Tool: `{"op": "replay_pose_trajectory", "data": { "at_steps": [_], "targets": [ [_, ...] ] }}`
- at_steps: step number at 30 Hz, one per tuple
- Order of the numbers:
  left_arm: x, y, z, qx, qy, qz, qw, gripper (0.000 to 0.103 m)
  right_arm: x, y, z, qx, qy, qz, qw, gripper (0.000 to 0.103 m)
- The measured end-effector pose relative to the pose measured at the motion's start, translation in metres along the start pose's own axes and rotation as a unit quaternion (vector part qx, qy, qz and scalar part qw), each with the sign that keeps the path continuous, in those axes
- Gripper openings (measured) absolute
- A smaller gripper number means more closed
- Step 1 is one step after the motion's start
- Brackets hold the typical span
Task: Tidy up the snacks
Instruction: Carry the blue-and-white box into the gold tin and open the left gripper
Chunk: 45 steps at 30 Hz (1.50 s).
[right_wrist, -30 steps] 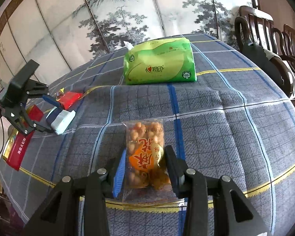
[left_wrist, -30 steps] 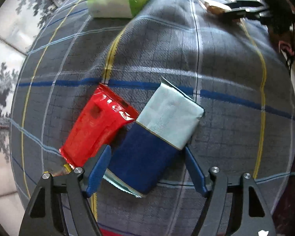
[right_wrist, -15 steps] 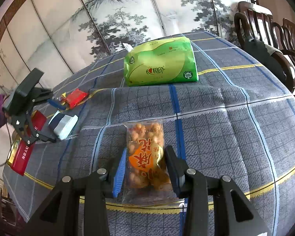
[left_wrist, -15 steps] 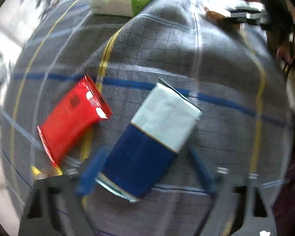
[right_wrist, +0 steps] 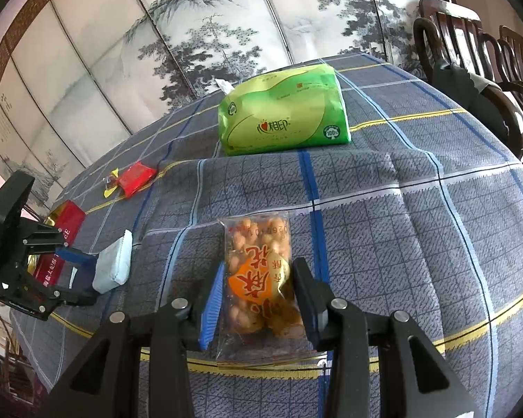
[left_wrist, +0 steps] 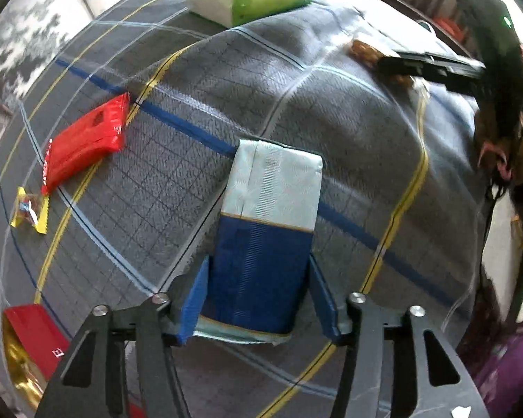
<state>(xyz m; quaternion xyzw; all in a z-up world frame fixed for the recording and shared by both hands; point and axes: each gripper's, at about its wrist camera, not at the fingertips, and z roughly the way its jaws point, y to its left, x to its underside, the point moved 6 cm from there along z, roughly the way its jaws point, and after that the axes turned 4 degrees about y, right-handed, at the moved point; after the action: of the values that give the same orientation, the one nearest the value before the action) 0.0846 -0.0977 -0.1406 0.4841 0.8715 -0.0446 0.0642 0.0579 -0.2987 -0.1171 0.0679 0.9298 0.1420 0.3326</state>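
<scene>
A blue-and-pale-blue snack packet [left_wrist: 272, 188] lies lengthwise between the fingers of my left gripper [left_wrist: 258, 270]. The jaws are closing, and both blue pads touch the sides of its dark blue end. The right wrist view shows this gripper [right_wrist: 76, 271] at the table's left edge with the packet [right_wrist: 113, 264] sticking out of it. My right gripper [right_wrist: 258, 268] is shut on a clear bag of peanuts with an orange label [right_wrist: 258, 240], which rests on the checked tablecloth [right_wrist: 401, 209]. In the left wrist view, the right gripper [left_wrist: 401, 66] and the peanut bag [left_wrist: 362, 48] appear far right.
A green tissue pack [right_wrist: 282, 115] stands at the back of the table. A red snack packet [left_wrist: 83, 146] and a small yellow-wrapped candy [left_wrist: 29, 210] lie to the left. A red-and-gold box [left_wrist: 31, 338] sits at the near left edge. Wooden chairs [right_wrist: 470, 41] stand at the right.
My left gripper has rolled and moved right with the blue packet, away from the red packet, and its jaws have narrowed onto it. The right gripper has kept still.
</scene>
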Motion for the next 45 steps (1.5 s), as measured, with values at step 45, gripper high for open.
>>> {"op": "replay_pose_trajectory", "data": {
  "at_steps": [45],
  "targets": [
    [0.251,0.105,-0.122,-0.112,-0.231,-0.424,0.8687,0.046,0.008,0.022,0.008,0.132,0.012,-0.086,0.987,0.038]
  ]
}}
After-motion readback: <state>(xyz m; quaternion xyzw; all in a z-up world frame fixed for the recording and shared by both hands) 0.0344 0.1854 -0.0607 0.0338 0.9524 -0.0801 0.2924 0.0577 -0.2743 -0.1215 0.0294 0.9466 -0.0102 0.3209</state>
